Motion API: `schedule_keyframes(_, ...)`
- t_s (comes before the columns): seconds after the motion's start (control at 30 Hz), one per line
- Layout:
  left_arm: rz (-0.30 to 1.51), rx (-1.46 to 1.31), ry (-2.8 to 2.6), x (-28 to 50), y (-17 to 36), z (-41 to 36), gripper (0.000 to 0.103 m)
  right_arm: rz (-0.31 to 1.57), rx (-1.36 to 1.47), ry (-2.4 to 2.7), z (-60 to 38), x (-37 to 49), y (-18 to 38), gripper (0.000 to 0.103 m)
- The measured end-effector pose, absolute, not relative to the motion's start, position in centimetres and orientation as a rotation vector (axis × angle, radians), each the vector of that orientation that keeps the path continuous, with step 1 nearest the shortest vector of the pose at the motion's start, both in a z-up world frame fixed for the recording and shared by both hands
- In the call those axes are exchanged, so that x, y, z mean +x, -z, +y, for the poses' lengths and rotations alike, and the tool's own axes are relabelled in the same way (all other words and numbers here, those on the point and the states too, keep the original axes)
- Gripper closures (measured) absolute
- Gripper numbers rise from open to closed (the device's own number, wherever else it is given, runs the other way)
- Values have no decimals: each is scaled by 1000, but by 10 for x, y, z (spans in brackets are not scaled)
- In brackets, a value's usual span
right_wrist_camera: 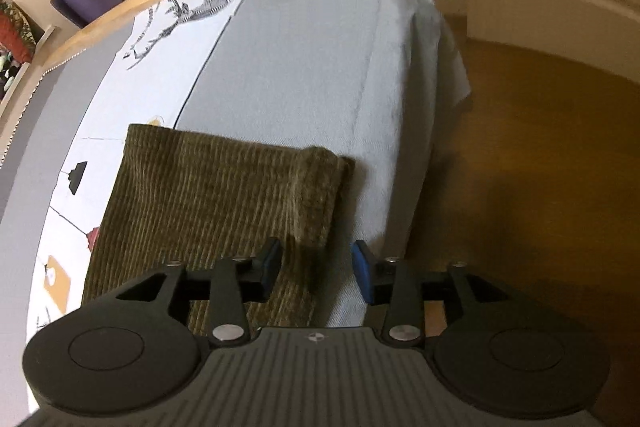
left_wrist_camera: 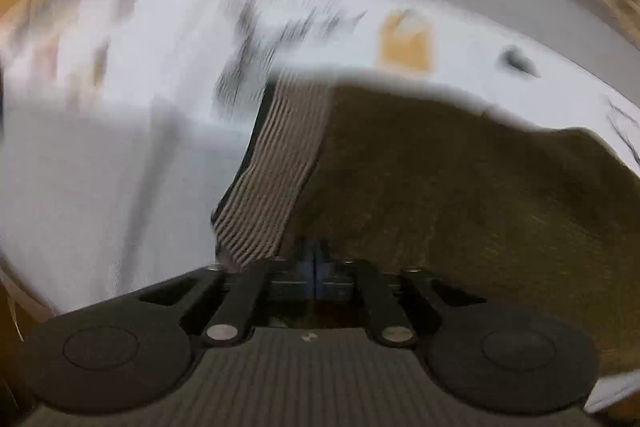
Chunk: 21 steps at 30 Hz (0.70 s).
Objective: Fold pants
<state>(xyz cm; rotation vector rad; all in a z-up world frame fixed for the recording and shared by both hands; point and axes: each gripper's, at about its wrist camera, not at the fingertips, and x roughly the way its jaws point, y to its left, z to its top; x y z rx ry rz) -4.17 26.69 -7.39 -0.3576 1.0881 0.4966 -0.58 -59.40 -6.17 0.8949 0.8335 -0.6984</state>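
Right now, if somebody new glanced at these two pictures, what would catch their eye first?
Probably the olive corduroy pants, folded into a thick rectangle on the pale grey bedcover near the bed's edge. Next, the right gripper, jaws open over the fold's near corner, blue pads clear of the cloth. In the blurred left wrist view, the left gripper has its jaws shut at the pants' edge beside a striped grey band; whether it pinches fabric is unclear.

dim warm indoor light; left wrist view motion-smeared, right wrist view sharp, both bowed at edges.
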Motion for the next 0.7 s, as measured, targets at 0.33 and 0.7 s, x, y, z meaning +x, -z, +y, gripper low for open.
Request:
schedule_keyframes(0.33, 982, -113, -446, -22, 44, 209, 70, 883, 948, 674, -602, -2, 77, 49)
schedule_keyframes(0.7, 874, -18, -109, -7, 35, 144, 53, 813, 1052, 647, -612, -12, 76, 49)
